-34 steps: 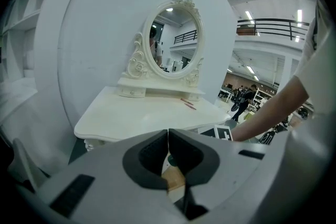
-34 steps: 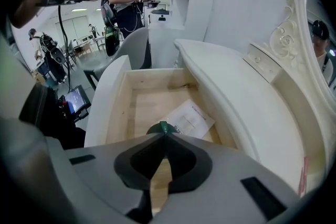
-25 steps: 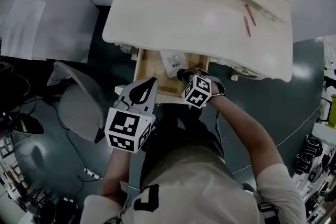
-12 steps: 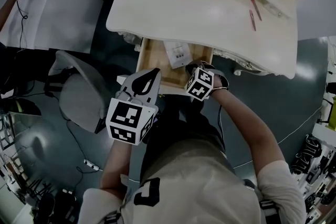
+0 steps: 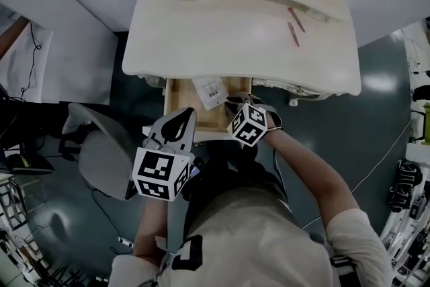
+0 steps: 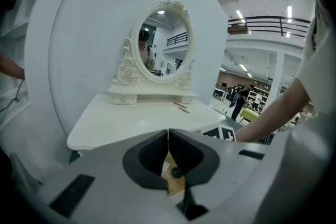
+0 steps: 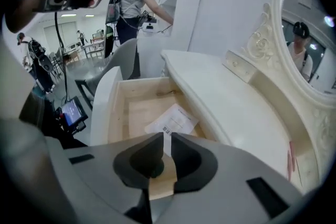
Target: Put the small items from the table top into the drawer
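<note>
The wooden drawer (image 5: 175,99) stands pulled out under the white dressing table (image 5: 201,37). A white printed card (image 5: 209,91) lies in it, also shown in the right gripper view as the card (image 7: 173,120), with a small dark green round item (image 6: 177,172) near the drawer's front. Two red sticks (image 5: 293,26) lie on the table top at the back right. My right gripper (image 5: 232,103) hangs over the drawer's front right; its jaws (image 7: 167,138) have just parted by a thin slit, with nothing between them. My left gripper (image 5: 183,119) is shut and empty at the drawer's front edge.
An oval mirror (image 6: 161,42) on a raised shelf backs the table. A grey chair (image 5: 101,151) stands to the left of the drawer. Cables and equipment lie on the dark floor at both sides. Another person stands at a white shelf (image 7: 142,0) in the background.
My right gripper has lifted a little above the drawer's front corner. The left gripper has stayed put. The head view has shifted, so the table sits further left.
</note>
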Motion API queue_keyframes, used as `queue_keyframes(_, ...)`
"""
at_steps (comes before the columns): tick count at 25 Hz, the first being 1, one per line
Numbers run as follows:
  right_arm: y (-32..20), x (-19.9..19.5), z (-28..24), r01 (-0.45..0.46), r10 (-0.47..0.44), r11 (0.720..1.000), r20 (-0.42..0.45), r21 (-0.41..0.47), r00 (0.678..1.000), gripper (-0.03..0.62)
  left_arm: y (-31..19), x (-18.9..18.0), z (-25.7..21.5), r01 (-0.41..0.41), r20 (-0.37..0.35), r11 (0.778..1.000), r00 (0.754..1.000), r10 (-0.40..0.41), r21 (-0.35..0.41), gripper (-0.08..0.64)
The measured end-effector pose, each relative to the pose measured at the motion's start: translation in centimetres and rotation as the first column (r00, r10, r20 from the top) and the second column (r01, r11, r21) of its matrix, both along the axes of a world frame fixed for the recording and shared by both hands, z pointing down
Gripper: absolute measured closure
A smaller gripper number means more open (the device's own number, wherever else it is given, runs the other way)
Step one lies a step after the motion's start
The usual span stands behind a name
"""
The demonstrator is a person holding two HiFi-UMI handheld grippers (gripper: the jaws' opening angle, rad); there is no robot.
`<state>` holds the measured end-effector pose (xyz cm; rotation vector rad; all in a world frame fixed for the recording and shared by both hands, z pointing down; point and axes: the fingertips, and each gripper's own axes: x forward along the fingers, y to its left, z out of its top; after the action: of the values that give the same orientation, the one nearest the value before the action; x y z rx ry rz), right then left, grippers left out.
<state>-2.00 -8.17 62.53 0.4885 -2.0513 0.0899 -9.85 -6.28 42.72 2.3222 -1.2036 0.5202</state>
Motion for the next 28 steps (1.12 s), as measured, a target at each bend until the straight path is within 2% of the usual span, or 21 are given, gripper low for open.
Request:
queue_keyframes(2,-0.4,0.8,-1.8,-0.050,0.049,0.999,0.045,0.017,0.998,0.560,-0.4,0.7,-0.8,-0.017,0.000,1.000,1.000,0.017,0.018,0.503)
queue_keyframes(4,-0.9,2.1,-3.9,-0.149,0.147,0.989,0.125,0.010,0.981,0.560,-0.7,1.2,-1.6,-0.029,0.000,0.999,1.000,0.029,0.036,0.503)
queue_keyframes(6,-1.1,4.1,-5.7,-0.283,0.284,0.958,0.221,-0.035,0.933,0.560,-0.9,1.6,-2.0,-0.040,0.001,0.998,0.999,0.040,0.049,0.503)
queue_keyframes(8,-1.1,6.2,-6.8,-0.372,0.373,0.926,0.273,-0.059,0.887,0.560,-1.1,2.0,-2.2,-0.055,0.002,0.997,0.998,0.055,0.059,0.503)
queue_keyframes(17,0.1,10.8,-8.4,-0.480,0.472,0.876,0.270,-0.042,0.839,0.560,-1.6,5.0,-4.2,-0.127,-0.015,0.986,0.992,0.129,0.104,0.503)
queue_keyframes(20,0.6,12.0,-9.6,-0.530,0.517,0.847,0.312,-0.048,0.797,0.560,-1.4,6.6,-4.7,-0.168,-0.016,0.979,0.985,0.171,0.113,0.503)
queue_keyframes(28,1.9,16.7,-11.9,-0.657,0.629,0.752,0.345,-0.045,0.697,0.560,-0.4,11.4,-5.7,-0.300,-0.021,0.944,0.952,0.306,0.140,0.503)
